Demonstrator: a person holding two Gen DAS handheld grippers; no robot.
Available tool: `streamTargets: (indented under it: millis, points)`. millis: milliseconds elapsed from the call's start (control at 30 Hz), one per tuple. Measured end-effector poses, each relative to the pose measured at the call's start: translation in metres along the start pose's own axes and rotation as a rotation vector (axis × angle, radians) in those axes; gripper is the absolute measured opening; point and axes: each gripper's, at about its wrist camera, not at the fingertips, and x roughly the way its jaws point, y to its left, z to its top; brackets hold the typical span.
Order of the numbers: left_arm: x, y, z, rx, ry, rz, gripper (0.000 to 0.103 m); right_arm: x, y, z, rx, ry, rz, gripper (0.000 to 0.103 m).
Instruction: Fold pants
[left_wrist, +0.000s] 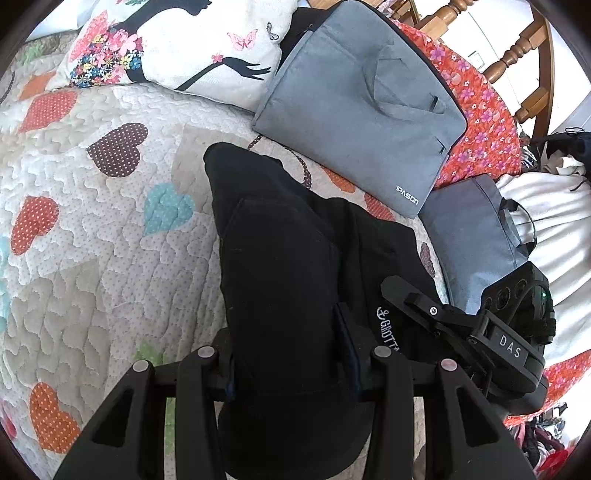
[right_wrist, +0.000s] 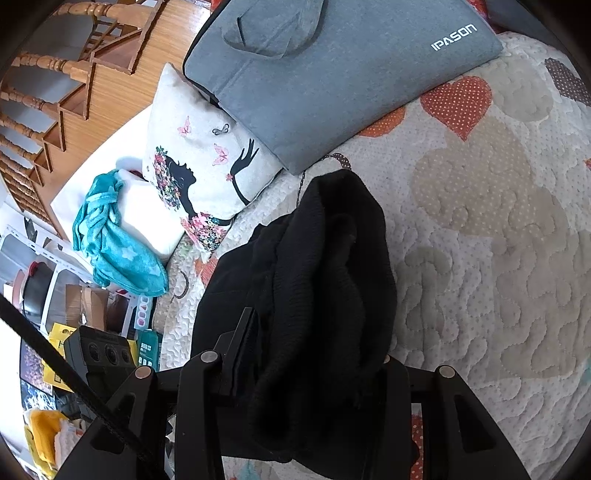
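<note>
The black pants (left_wrist: 291, 266) lie bunched on the heart-patterned quilt (left_wrist: 92, 229). In the left wrist view my left gripper (left_wrist: 291, 354) has black cloth between its fingers and draped over them, with white lettering (left_wrist: 388, 328) beside the right finger. My right gripper (left_wrist: 428, 306) shows at the right edge of the pants, fingers pointing onto the cloth. In the right wrist view my right gripper (right_wrist: 314, 354) holds a thick ribbed fold of the pants (right_wrist: 325, 266), which hangs over its fingers and hides the right one.
A grey IPASON bag (left_wrist: 365, 96) and a second grey bag (left_wrist: 476, 236) lie beyond the pants. A printed cushion (left_wrist: 184, 40), teal cloth (right_wrist: 110, 243), red floral fabric (left_wrist: 480, 122) and a wooden chair (left_wrist: 524, 62) surround the bed.
</note>
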Motion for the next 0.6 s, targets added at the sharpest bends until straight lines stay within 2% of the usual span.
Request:
streamTargets:
  millis: [267, 400, 533, 600]
  points:
    - [0.008, 0.006, -0.001, 0.000, 0.033, 0.013, 0.042, 0.007, -0.005, -0.001, 0.013, 0.014, -0.015, 0.046]
    - [0.024, 0.020, -0.002, -0.054, 0.092, 0.021, 0.042, 0.017, -0.016, -0.004, 0.048, 0.037, -0.039, 0.046]
    - [0.025, 0.027, -0.001, -0.087, 0.108, 0.003, 0.042, 0.020, -0.023, -0.004, 0.065, 0.044, -0.057, 0.047]
    - [0.023, 0.029, 0.000, -0.097, 0.119, -0.003, 0.042, 0.019, -0.028, -0.004, 0.083, 0.048, -0.081, 0.052]
